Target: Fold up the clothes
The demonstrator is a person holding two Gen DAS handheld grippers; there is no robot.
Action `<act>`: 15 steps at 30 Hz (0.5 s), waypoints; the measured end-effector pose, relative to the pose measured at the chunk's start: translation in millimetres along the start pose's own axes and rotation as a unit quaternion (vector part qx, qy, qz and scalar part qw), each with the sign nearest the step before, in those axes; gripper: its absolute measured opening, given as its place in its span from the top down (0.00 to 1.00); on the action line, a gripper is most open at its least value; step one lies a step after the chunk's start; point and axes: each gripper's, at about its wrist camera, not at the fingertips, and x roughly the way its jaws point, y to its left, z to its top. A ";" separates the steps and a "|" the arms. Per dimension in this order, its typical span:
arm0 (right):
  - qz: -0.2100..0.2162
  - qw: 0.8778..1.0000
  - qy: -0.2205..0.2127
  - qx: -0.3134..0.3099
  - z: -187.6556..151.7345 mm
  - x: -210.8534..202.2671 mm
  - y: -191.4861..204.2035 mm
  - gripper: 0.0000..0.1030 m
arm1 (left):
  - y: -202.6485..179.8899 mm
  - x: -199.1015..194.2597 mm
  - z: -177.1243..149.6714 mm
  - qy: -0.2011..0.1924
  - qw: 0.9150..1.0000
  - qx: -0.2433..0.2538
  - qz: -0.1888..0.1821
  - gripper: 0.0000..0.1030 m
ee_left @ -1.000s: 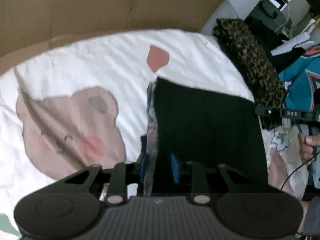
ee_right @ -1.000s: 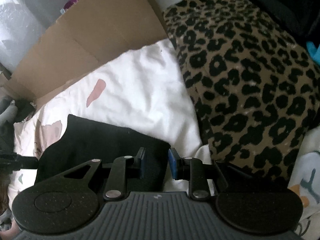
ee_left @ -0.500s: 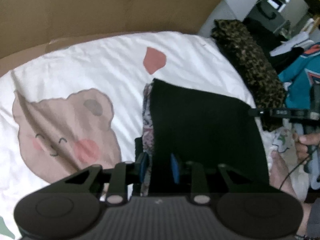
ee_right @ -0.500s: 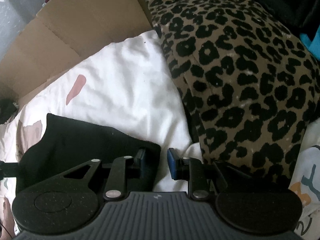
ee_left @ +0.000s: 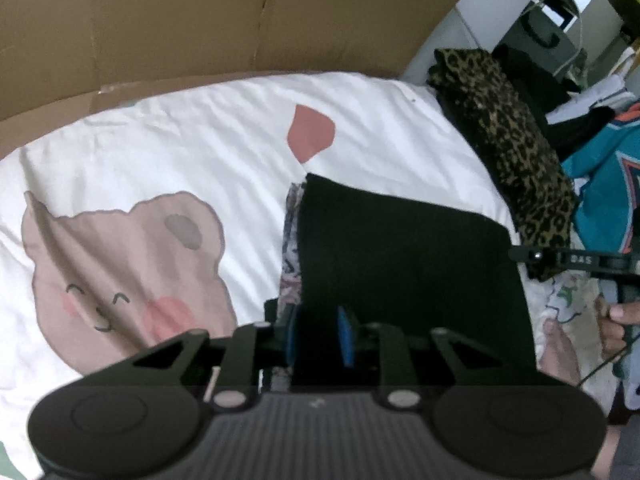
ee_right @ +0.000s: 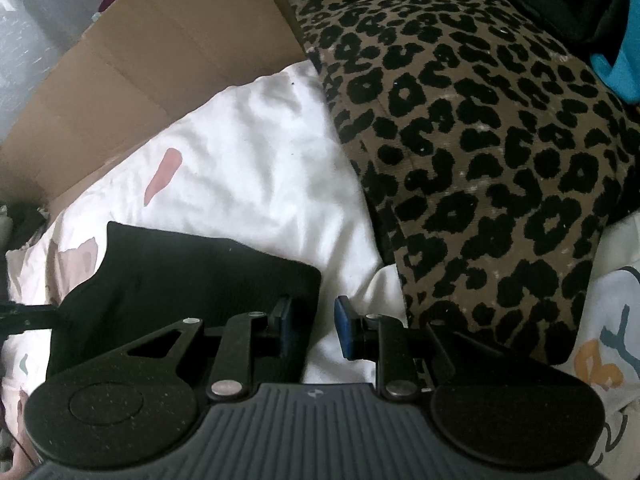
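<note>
Black folded garment (ee_left: 404, 264) flat on bear-print bedsheet (ee_left: 160, 152), beside leopard-print cloth (ee_right: 480, 160). Left tongs (ee_left: 318, 334) narrow, clamping garment's near edge. Right tongs (ee_right: 310, 328) narrow, straddling garment's corner; grip unclear.

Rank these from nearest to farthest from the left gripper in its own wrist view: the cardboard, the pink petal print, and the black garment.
1. black garment, right at the left gripper, between its jaws.
2. pink petal print, beyond the garment's far edge on the white sheet.
3. cardboard, standing past the sheet's far edge.
</note>
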 end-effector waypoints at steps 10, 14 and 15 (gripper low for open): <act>0.016 1.000 0.013 0.000 -8.7 -0.8 -1.3 0.74 | 3.3 3.3 -0.5 0.001 1.000 -0.013 -0.001 0.97; 0.019 1.000 0.016 0.005 -12.0 -2.3 -3.1 0.74 | 10.7 -3.3 -1.9 -0.009 1.000 -0.025 -0.001 0.99; 0.020 1.000 0.017 0.006 -13.0 -2.9 -3.1 0.74 | 12.0 -4.6 -2.5 -0.009 1.000 -0.026 -0.001 0.99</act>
